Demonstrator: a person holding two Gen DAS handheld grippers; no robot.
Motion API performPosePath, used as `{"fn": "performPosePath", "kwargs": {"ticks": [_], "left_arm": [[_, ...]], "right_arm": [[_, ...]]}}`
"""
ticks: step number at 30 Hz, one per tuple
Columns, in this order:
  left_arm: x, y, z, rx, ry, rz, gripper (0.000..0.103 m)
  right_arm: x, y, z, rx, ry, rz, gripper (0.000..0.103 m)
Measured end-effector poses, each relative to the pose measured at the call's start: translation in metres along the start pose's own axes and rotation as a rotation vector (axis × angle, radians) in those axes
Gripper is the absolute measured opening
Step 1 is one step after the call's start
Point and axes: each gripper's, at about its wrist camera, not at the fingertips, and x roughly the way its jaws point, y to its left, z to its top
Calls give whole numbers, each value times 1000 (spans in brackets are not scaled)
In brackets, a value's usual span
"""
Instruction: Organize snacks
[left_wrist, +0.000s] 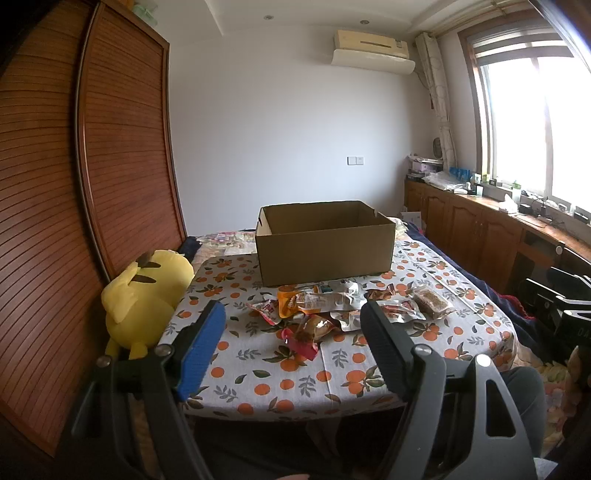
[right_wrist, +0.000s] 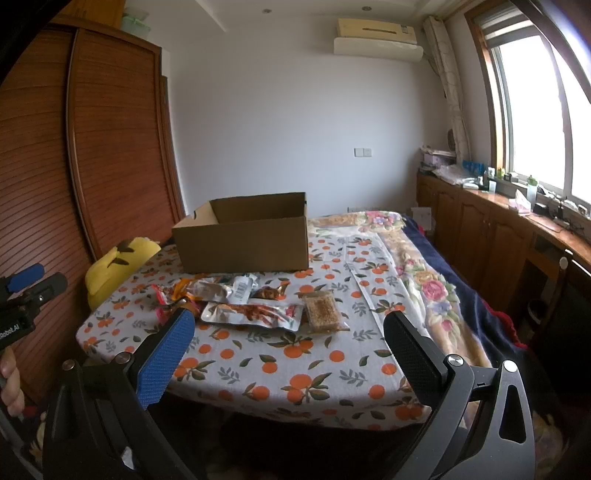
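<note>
One open brown cardboard box (left_wrist: 325, 243) stands on the table with the orange-print cloth (left_wrist: 280, 373), well beyond both tongs and past the snacks. Between box and tongs lies one loose heap of snack packets (left_wrist: 332, 306); they overlap, so an exact count cannot be told, but at least seven show.

From the right wrist view, three packets can be picked out singly: one clear wrapper holding a brown grain bar (right_wrist: 325, 312), ahead and between the fingers; one wide silver pouch with red strips (right_wrist: 255, 314) just left of it; and one orange-and-silver pouch (right_wrist: 207, 290) farther on, above the blue finger. One red wrapper (left_wrist: 301, 345) lies nearest the left tongs, ahead between its fingers.

The left gripper (left_wrist: 293, 328) stands wide with nothing between its one blue pad and one black pad. The right gripper (right_wrist: 290, 341) is likewise spread wide and empty, short of the heap.

One yellow plush toy (left_wrist: 144, 295) lies off the table's left edge, left of the left tongs' blue finger, against the two slatted wooden wardrobe doors (left_wrist: 122, 147).
</note>
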Motion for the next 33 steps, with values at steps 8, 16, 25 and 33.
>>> {"fn": "performPosePath", "kwargs": {"ticks": [8,16,25,33], "left_arm": [[0,0,0,0,0,-1,76],[0,0,0,0,-2,0,76],[5,-1,-1,3,25,-11,76],[23,-5,-12,20,66,-46,76]], "right_arm": [[0,0,1,-2,-1,-2,103],[-2,-1,1,0,-2,-2,103],[-1,-1,1,-3,1,-4,103],[4,-6,-3,-2,18,-10,103]]}}
